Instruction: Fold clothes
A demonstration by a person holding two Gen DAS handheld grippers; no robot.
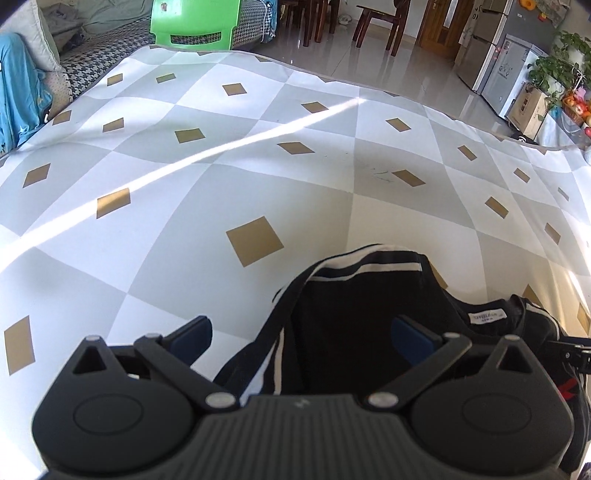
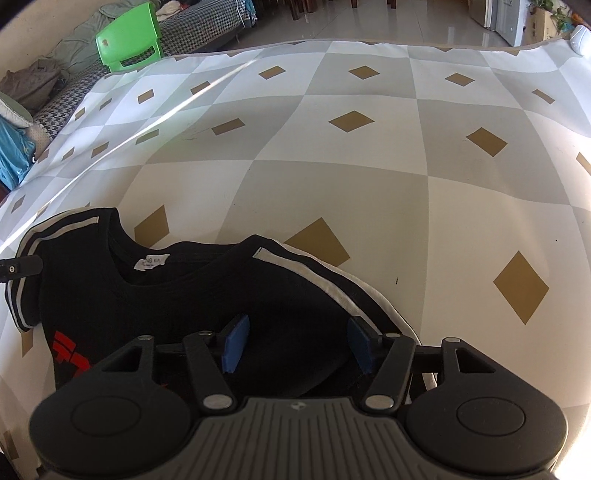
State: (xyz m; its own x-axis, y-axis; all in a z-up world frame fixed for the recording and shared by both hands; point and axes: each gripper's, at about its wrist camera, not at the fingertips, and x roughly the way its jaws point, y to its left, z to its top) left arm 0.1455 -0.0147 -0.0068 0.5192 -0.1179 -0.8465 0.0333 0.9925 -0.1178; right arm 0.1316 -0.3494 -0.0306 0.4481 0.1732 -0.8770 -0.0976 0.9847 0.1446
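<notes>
Down on the checked mat (image 1: 258,177), which we hold both tools above, lies a black T-shirt (image 2: 207,295) with white stripes along its shoulders and sleeves. From the right wrist view we see it spread at the near left of the mat, neck opening toward the far side, a white label (image 2: 151,263) inside the collar and a red print (image 2: 68,352) at its near left. Our right tool (image 2: 295,345) stands with its jaws parted over the shirt's right shoulder; the blue pads (image 2: 233,347) are clear of each other with black cloth under the gap, and neither pad visibly presses on it, so we read nothing as gripped. Our left tool (image 1: 301,341) has its jaws spread wide: one blue pad (image 1: 412,338) sits over the dark cloth, the other over bare mat just left of the striped sleeve (image 1: 273,354), and we see no pinch there either. In the left wrist view the shirt bunches up between the fingers, its striped shoulder rising toward the far side. A bright streak of sunlight (image 1: 207,151) crosses the mat diagonally. Beyond the far left edge stand a green plastic chair (image 2: 127,37) and a houndstooth sofa (image 1: 99,55) with clothes piled on it; wooden chairs (image 1: 376,22) stand on the glossy floor farther off.
</notes>
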